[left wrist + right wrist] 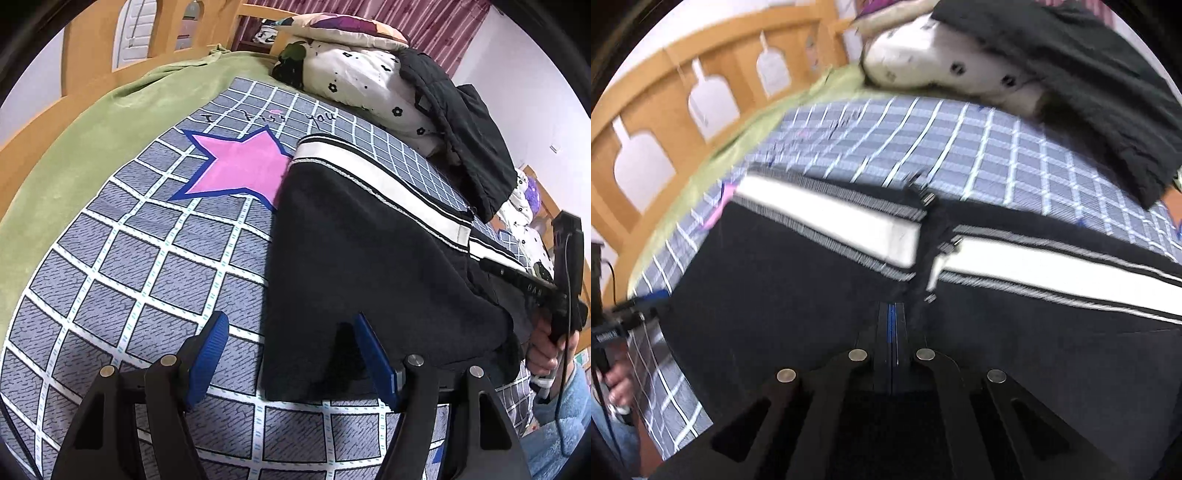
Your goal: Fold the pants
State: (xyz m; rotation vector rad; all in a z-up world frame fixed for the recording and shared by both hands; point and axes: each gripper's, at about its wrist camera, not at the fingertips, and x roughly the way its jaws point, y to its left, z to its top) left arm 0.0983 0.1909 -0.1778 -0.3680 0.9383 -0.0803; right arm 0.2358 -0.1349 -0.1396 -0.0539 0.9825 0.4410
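Note:
Black pants [369, 258] with a white side stripe [373, 173] lie folded on the grey checked bed sheet [147, 277]. My left gripper [291, 336] is open; its right blue finger [373, 354] is over the pants' near left corner and its left finger [210, 347] is over the sheet. In the right wrist view the pants [783, 280] fill the middle, and their white stripe [831, 225] runs across. My right gripper [892, 317] is shut over the black cloth; whether it pinches cloth is unclear. The right gripper also shows in the left wrist view [532, 288].
A pink star [240, 166] is printed on the sheet. A green blanket [92, 129] lies along the wooden bed rail [683, 85]. A flowered white quilt [362, 81] with a black jacket [461, 122] on it is piled at the far right.

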